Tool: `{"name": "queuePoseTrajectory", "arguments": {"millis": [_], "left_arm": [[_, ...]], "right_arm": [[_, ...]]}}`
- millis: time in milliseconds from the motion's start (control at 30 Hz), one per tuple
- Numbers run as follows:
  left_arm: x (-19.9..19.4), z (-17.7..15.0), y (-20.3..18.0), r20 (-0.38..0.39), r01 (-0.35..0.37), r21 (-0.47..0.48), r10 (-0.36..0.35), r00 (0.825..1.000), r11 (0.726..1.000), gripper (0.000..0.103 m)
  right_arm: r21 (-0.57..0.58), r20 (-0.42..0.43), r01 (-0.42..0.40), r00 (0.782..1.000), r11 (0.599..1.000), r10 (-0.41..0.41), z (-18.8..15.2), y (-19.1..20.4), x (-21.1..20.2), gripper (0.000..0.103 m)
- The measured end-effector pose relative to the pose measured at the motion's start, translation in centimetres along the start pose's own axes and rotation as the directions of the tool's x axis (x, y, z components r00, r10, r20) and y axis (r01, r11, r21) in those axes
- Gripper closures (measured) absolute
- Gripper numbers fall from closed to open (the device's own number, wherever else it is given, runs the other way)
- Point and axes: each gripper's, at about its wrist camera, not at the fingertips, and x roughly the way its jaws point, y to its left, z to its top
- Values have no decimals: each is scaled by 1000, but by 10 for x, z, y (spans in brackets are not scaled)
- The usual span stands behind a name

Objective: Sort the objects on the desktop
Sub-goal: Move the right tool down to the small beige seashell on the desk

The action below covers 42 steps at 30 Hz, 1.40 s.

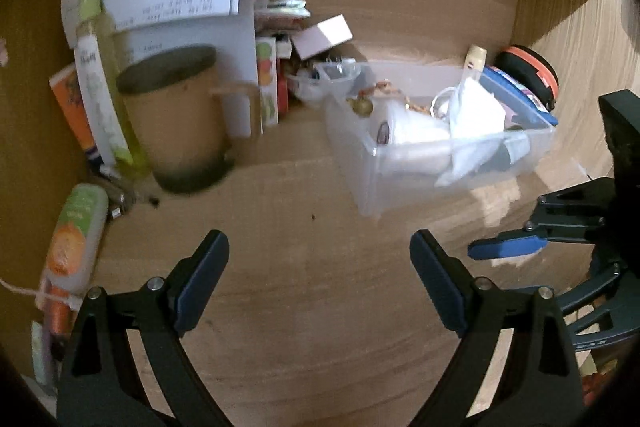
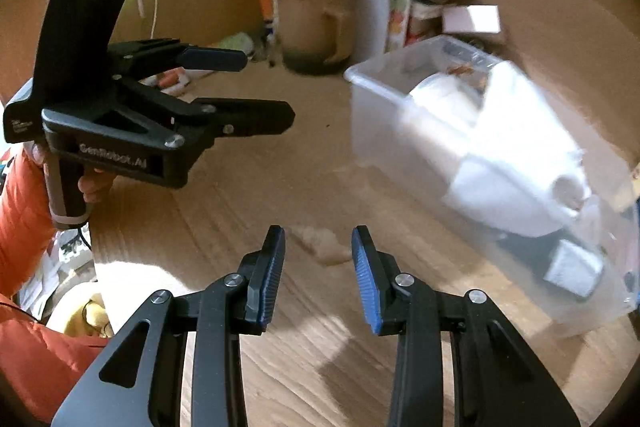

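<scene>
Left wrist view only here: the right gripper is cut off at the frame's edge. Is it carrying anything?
Observer: No. In the right wrist view, the right gripper has its fingers apart, with only bare desk showing between them.
Operator: What is holding the left gripper? I only see its fingers.
Observer: A hand in an orange sleeve is wrapped round the handle of the left gripper.

One clear plastic bin [image 1: 420, 163] is sitting ahead and right of the left claw [image 1: 320, 267], holding a heap too jumbled to count. One tan mug [image 1: 176, 115] is standing ahead to its left. Two tubes are lying at its far left: one green-and-orange [image 1: 74, 231], one tall white [image 1: 96, 95].
</scene>
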Motion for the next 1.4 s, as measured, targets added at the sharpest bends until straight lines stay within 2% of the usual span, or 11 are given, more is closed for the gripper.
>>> {"name": "queuePoseTrajectory", "arguments": {"millis": [167,300,400,467,700,833,900,1000,1267,1400], "left_arm": [[1,-12,1,-20,19,-15,-19,1000,1000,10],[1,-16,1,-23,32,-28,-32,999,999,10],[1,-17,1,-23,43,-42,-44,999,998,10],[1,-18,0,-23,46,-46,-47,999,998,10],[-4,-20,-1,-7,52,-56,-53,999,997,11],[0,-21,-2,-29,72,-66,-74,997,995,31],[2,-23,-4,-41,71,-56,-73,996,996,37],[2,-24,-8,-44,86,-41,-88,995,995,42],[3,-26,-12,-56,109,-19,-109,992,994,66],[3,-26,-13,-64,122,-18,-122,990,992,68]], "right_arm": [[-11,-26,23,999,1000,-23,-4,3,11,72],[-25,-10,44,999,999,-44,-5,3,11,75],[-40,-1,56,998,998,-56,-3,5,12,81],[-34,1,49,999,998,-49,-2,4,12,89],[-13,-3,39,999,999,-39,-2,-1,10,90],[-36,-13,56,998,998,-56,3,1,11,89],[-53,-17,56,998,997,-57,5,1,14,89],[-68,-19,51,998,996,-53,9,1,18,89],[-99,-14,38,999,994,-39,15,5,23,89],[-112,-14,31,999,993,-33,17,7,21,88]]}}
